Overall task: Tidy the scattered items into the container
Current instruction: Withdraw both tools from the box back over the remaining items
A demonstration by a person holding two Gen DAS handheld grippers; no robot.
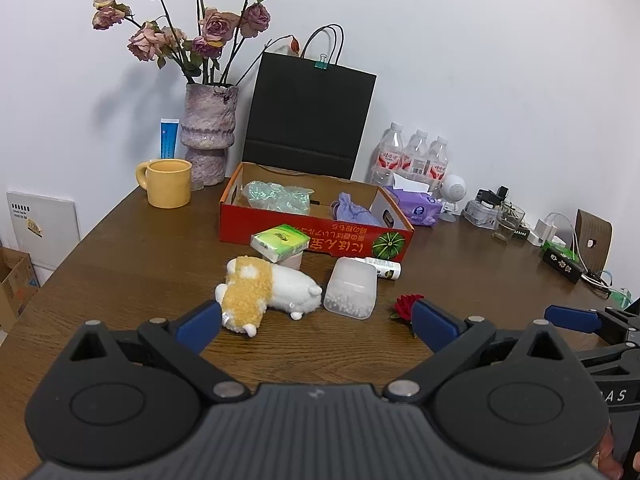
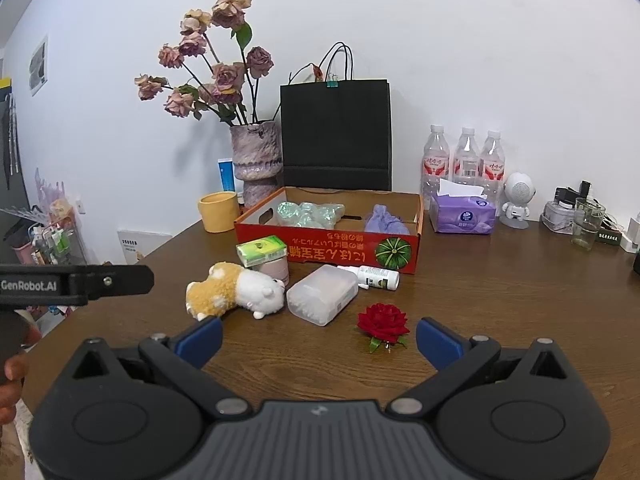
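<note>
Both grippers hover wide open and empty above the surface: left gripper just short of the plush toy, right gripper near the rose, the box beyond.

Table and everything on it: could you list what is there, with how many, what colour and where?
Cardboard box: 1, red outside, table middle.
Bubble wrap: 1, clear greenish, in the box, left.
Cloth pouch: 1, purple, in the box, right.
Tissue pack: 1, green, on a pink jar before the box.
Plush toy: 1, tan and white, lying front left.
Plastic container: 1, translucent, lying beside the toy.
Spray bottle: 1, white, lying before the box.
Rose: 1, red, front right.
Mug: 1, yellow, left of the box.
Vase: 1, mauve, with dried roses, back.
Paper bag: 1, black, behind the box.
Water bottles: 3, clear, back right.
Wipes: 1, purple.
Left tool: open.
Right tool: open.
</note>
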